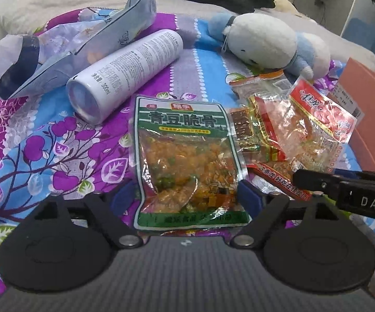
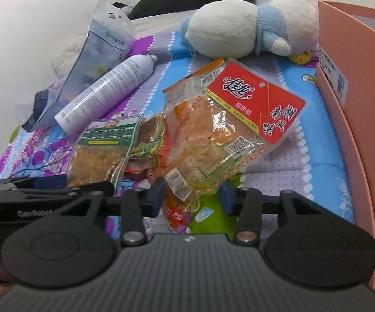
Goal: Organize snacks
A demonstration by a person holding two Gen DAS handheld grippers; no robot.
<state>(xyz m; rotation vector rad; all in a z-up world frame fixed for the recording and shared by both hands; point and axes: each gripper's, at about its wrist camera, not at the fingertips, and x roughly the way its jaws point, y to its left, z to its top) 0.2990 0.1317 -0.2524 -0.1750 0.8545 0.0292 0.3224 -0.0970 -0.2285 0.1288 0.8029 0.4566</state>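
Note:
A green snack packet lies flat on the bedspread between the blue pads of my left gripper, whose jaws stand wide on either side of it. A red-topped clear snack packet rests tilted on a pile of small snack packets; its lower end sits between the pads of my right gripper, whose jaws stand close to its sides. The same packet shows in the left wrist view, and the green one in the right wrist view. The right gripper's finger reaches in from the right.
A pink box stands open at the right, also seen in the left wrist view. A white spray can, a pale blue pouch and a white-and-blue plush toy lie behind the snacks on the floral bedspread.

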